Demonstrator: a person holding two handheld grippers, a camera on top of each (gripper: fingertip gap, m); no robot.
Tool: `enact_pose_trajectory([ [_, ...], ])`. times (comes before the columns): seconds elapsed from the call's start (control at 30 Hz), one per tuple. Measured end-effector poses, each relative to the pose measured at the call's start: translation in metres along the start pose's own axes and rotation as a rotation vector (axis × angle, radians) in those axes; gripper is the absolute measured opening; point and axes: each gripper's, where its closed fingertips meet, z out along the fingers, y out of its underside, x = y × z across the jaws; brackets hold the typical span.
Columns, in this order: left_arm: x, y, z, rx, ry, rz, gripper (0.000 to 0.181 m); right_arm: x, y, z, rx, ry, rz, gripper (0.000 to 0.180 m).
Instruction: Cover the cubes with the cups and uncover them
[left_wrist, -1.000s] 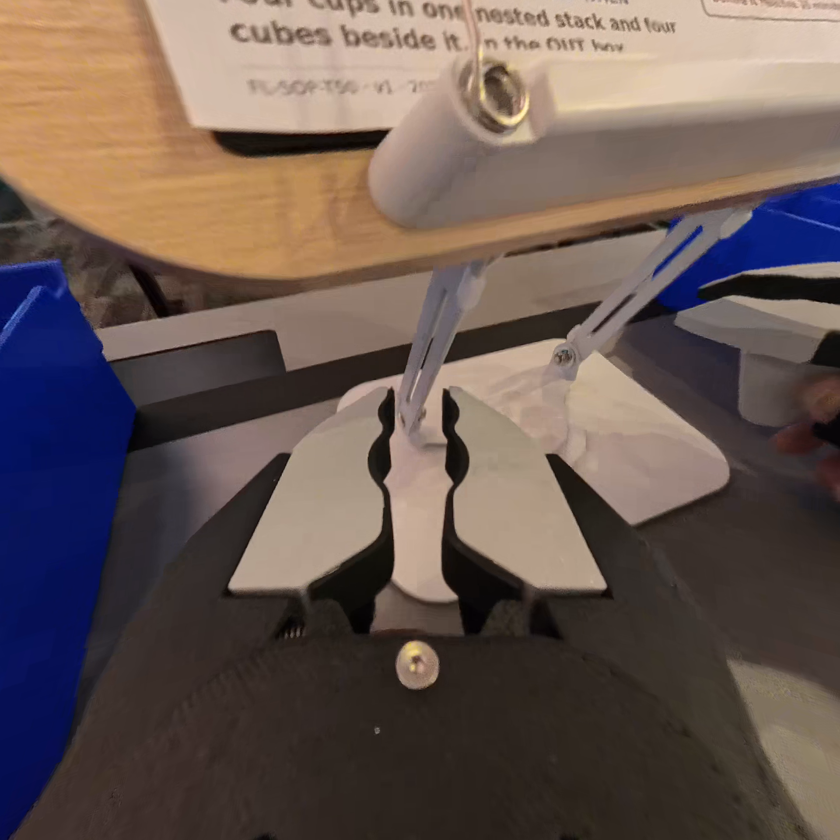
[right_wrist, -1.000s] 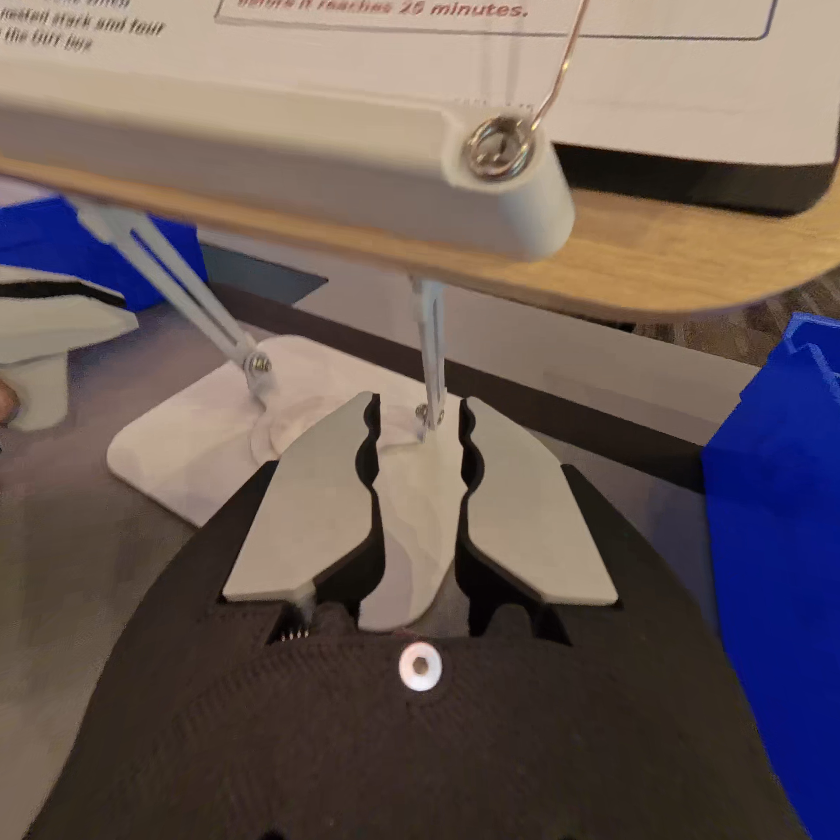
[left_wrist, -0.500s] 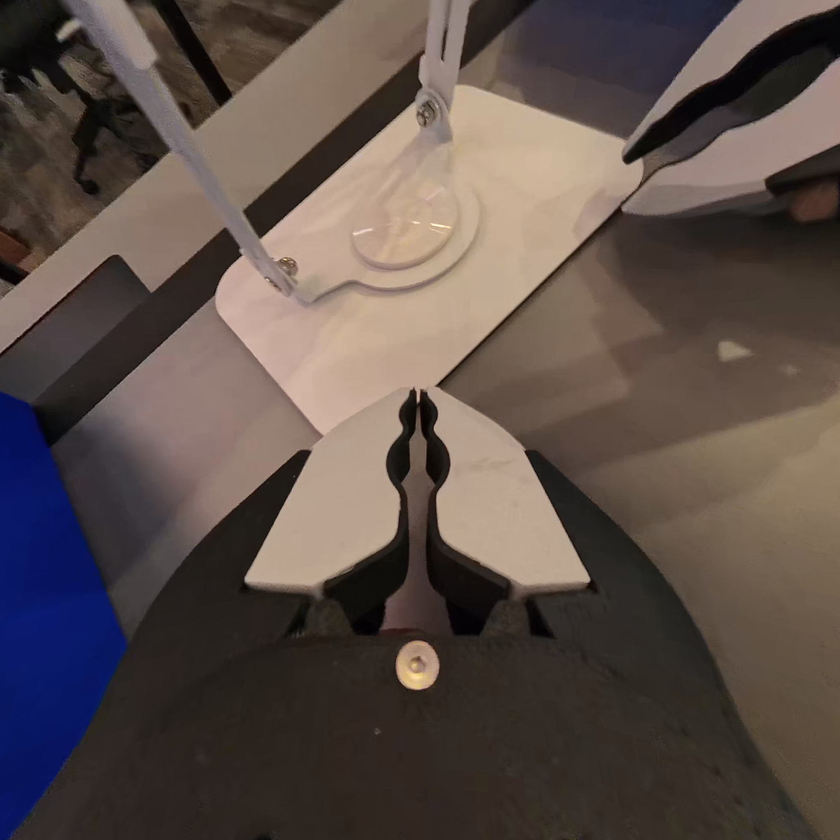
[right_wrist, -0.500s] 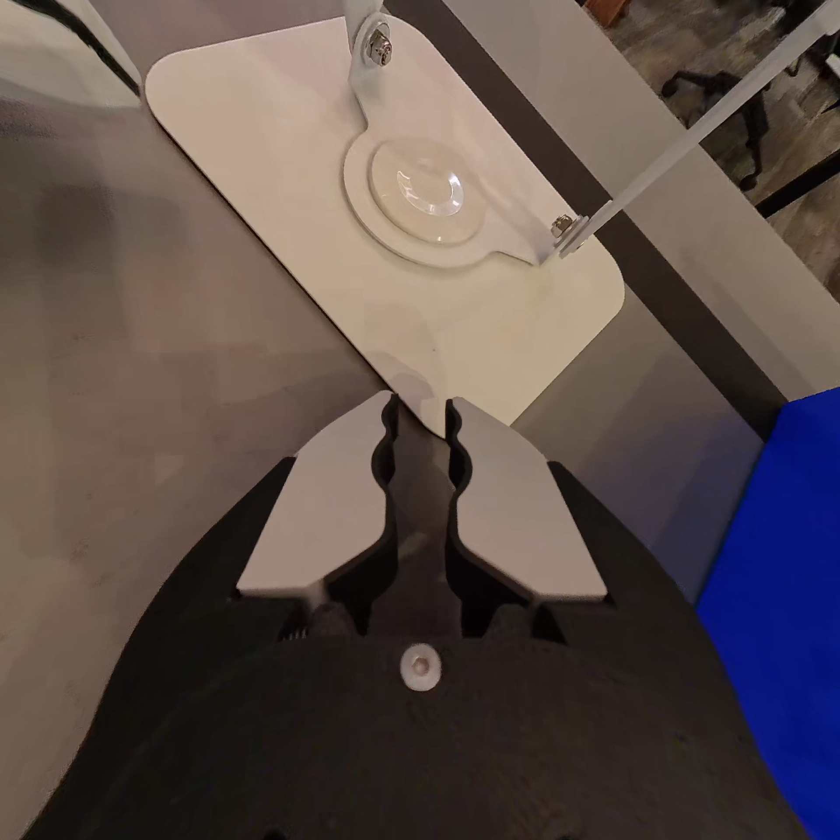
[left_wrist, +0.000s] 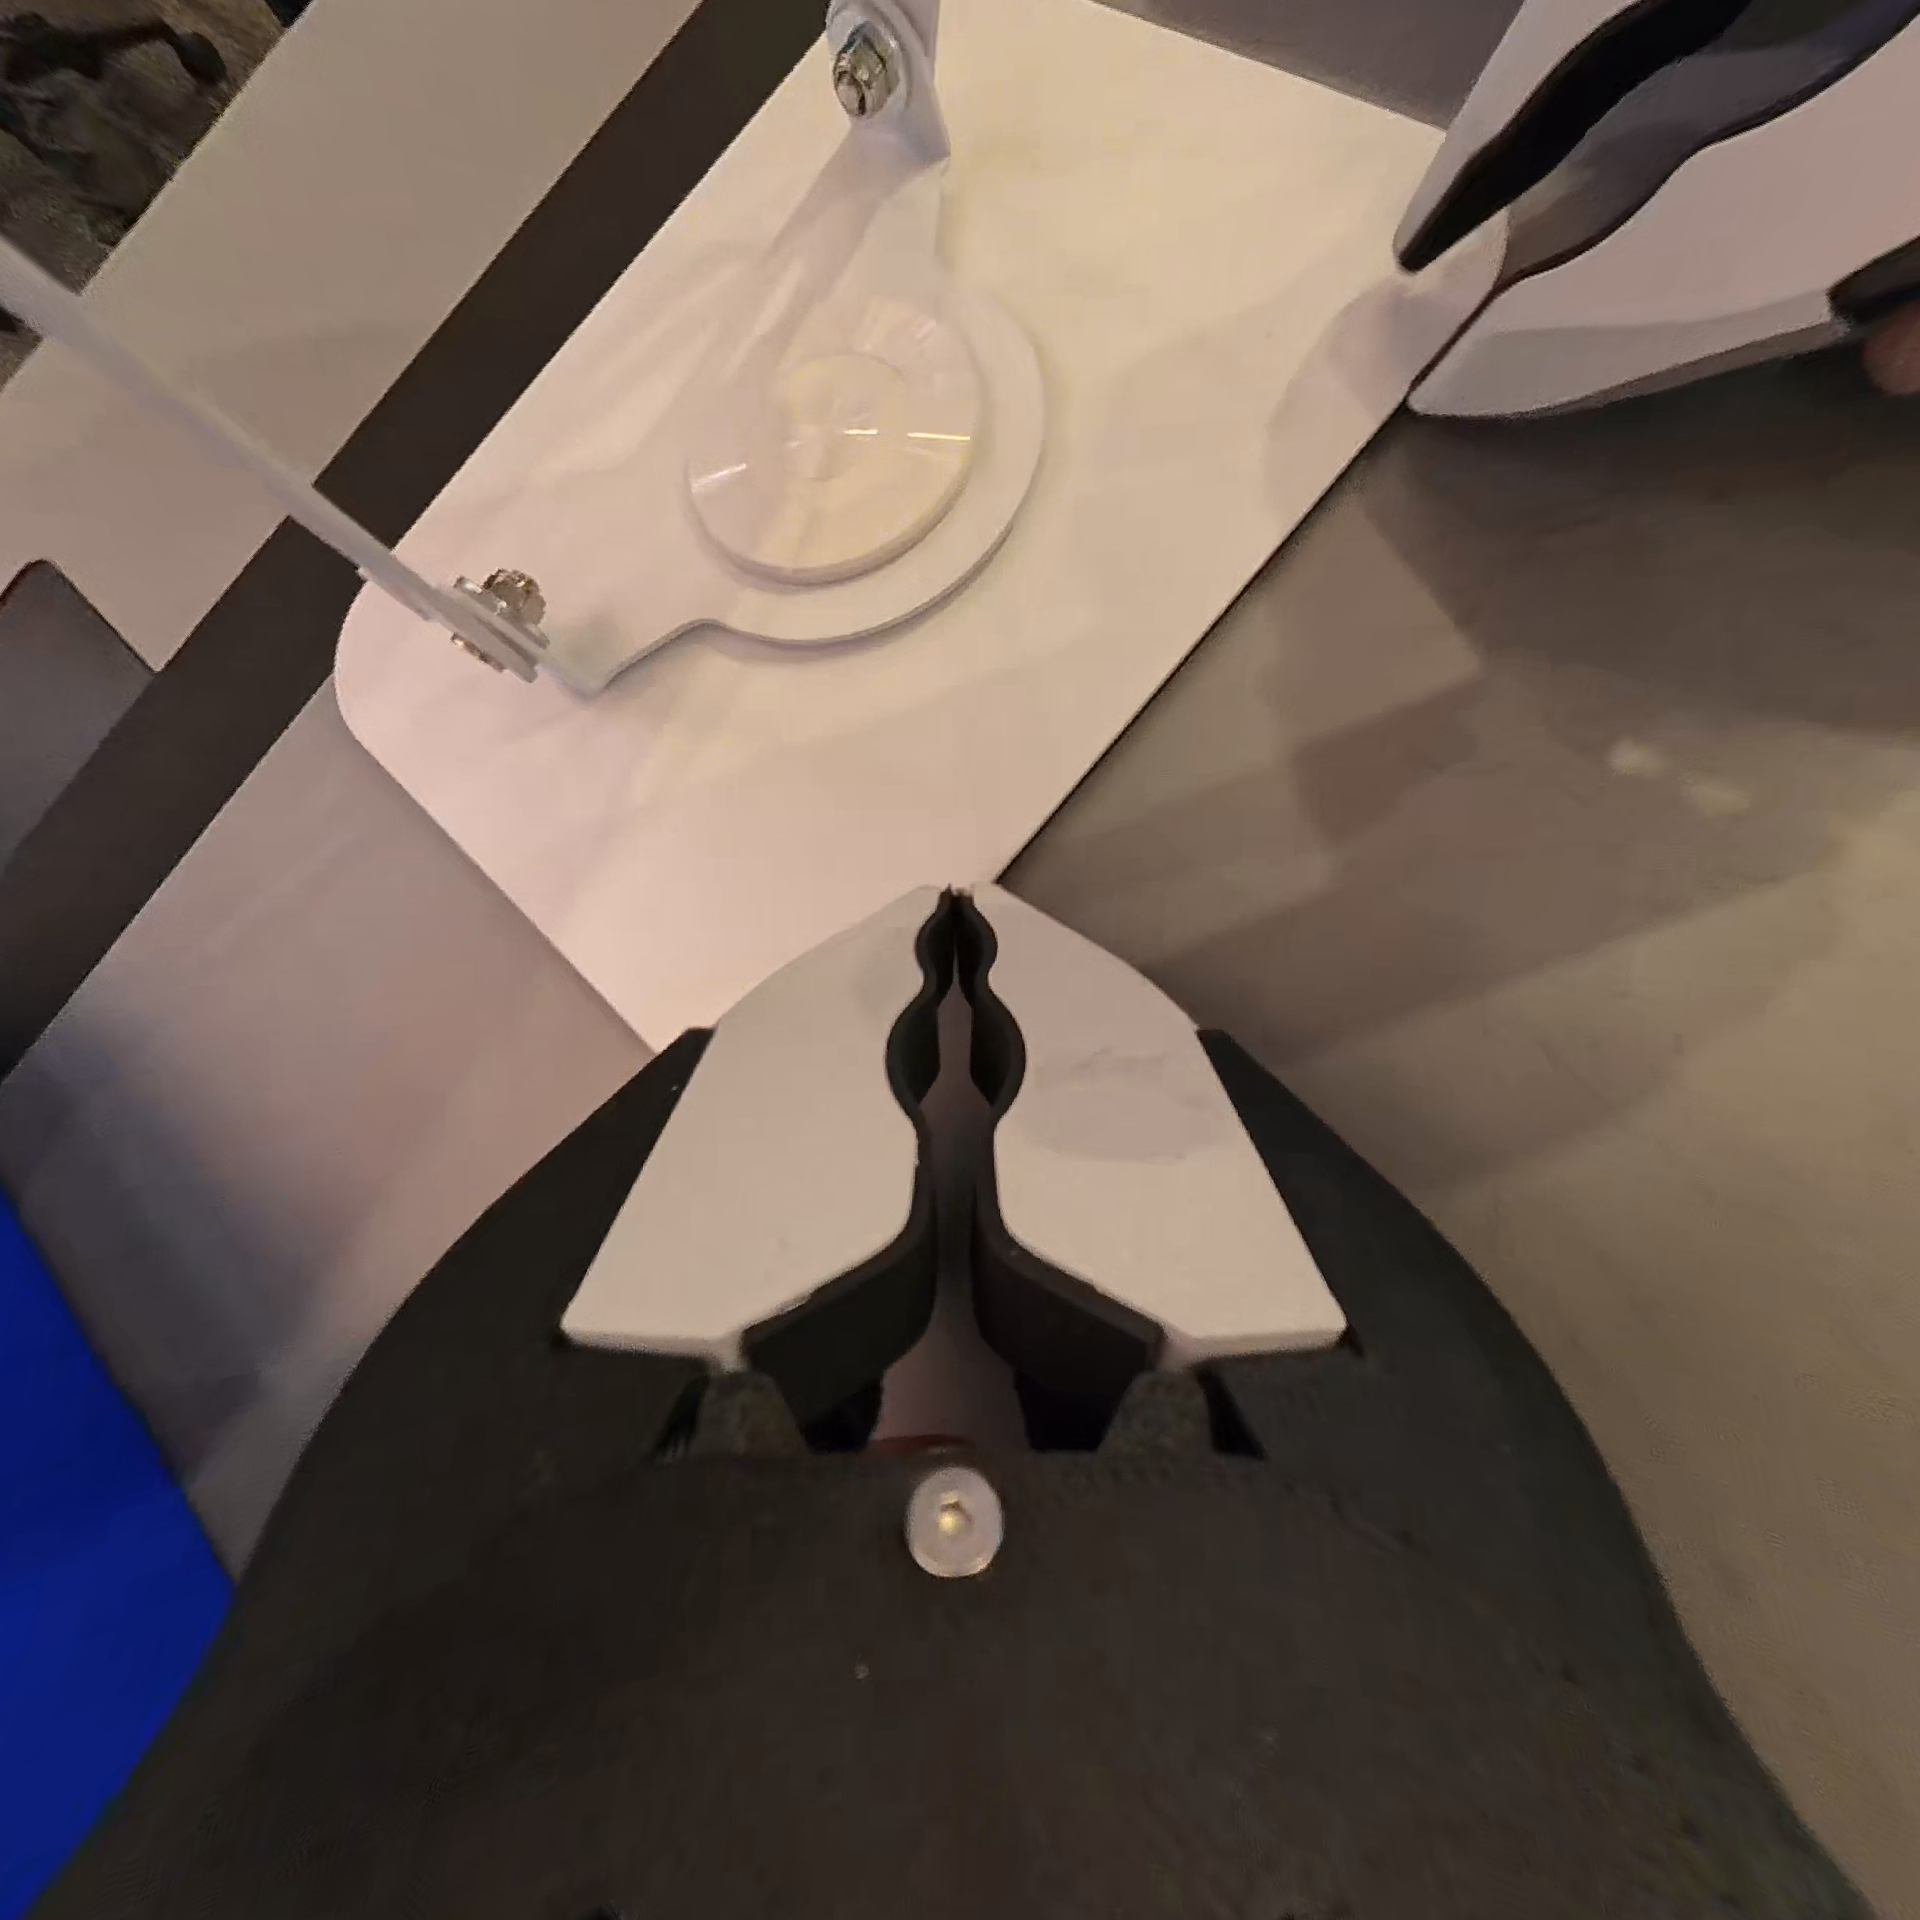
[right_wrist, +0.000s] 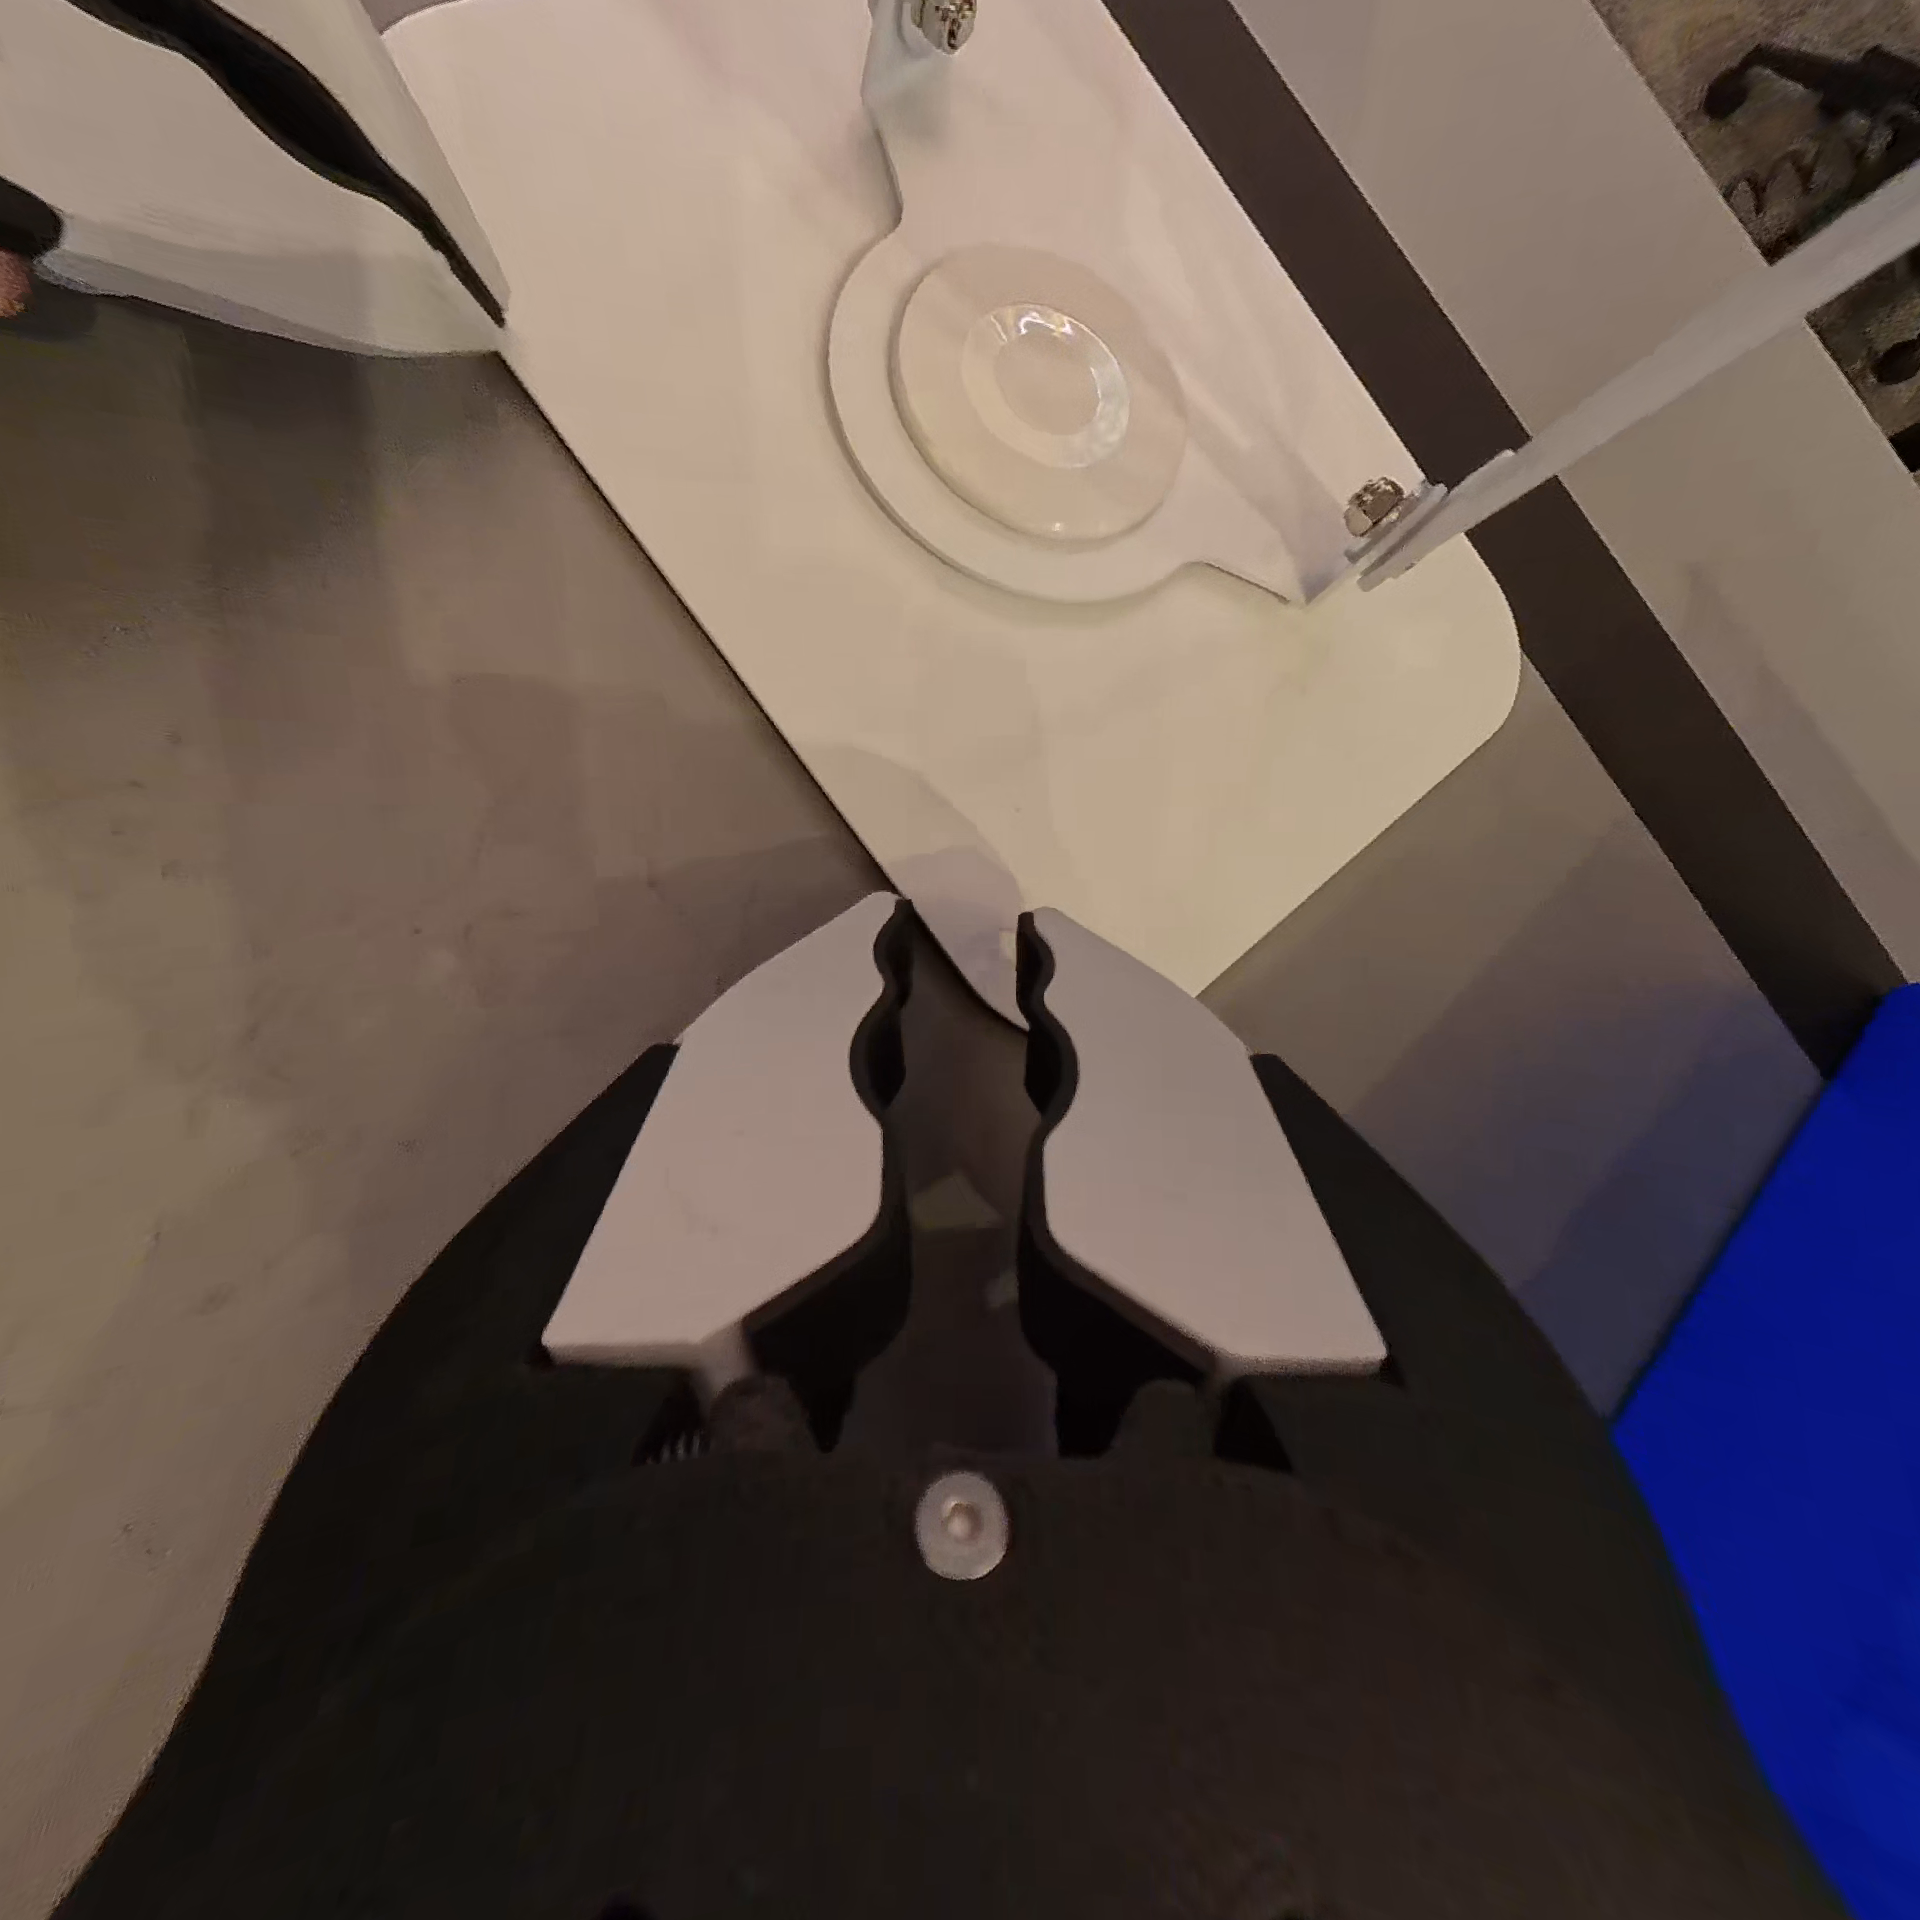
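**Both grippers over the stand base; no cups or cubes in frame**

Landmark: flat white rounded-rectangle stand base (left_wrist: 790, 790) lying on the grey matte desk (left_wrist: 1558, 831).

Left gripper (left_wrist: 954, 896): white fingers (left_wrist: 790, 1174) with black wavy pads pressed together at the tips, nothing between them. Tips sit over the near corner of the base.

Right gripper (right_wrist: 961, 914): fingers (right_wrist: 758, 1164) parted by a narrow gap, empty. Tips sit at the near corner of the base (right_wrist: 1195, 790). In the left wrist view this gripper appears cut off at the frame edge, beside the far right corner of the base.

On the base: round white disc with a clear dome (right_wrist: 1039, 405) and two thin white metal struts (right_wrist: 1621, 405) bolted on; both run out of frame, so what they carry is hidden.

Blue plastic bin (right_wrist: 1787, 1455) right of the base, only a wall visible.

The task's cups and cubes: appear in neither view.
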Motion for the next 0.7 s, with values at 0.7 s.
enact_pose_trajectory([
  [0.7,-0.012,-0.015,0.017,-0.005,-0.016,-0.012,0.000,0.014,-0.011,0.016,-0.003,0.021,-0.008,0.005],
])
